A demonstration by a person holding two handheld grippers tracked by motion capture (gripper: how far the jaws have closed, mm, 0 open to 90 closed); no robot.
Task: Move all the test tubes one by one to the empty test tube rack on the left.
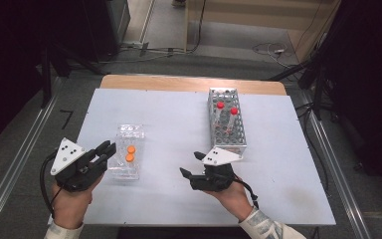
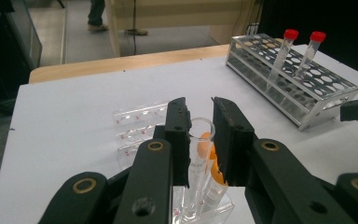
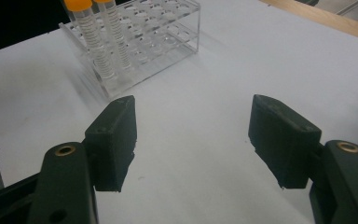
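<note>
A: Panel, left gripper view: the left gripper has its jaws closed about as far as they go, pinching an uncapped clear tube that stands in the near end of the clear acrylic rack. Two orange-capped tubes stand touching or just beside it, partly hidden by the right-hand jaw.

B: And the hazard?

A: Probably a tilted lift. If the tube is drawn up at an angle, its lower end could bind in the hole and drag the light rack, or the jaw could knock the orange-capped neighbours. The smooth wall may also slip between the pads.

B: What does the high view add?

A: The layout: the rack near the table's left front, the metal rack with two red-capped tubes well apart at right, and the right gripper resting between them. It hides the pinched tube under the left gripper.

B: The right gripper view?

A: Its jaws stand spread wide over the bare white table, holding nothing; the orange caps show clearly from the side
</note>
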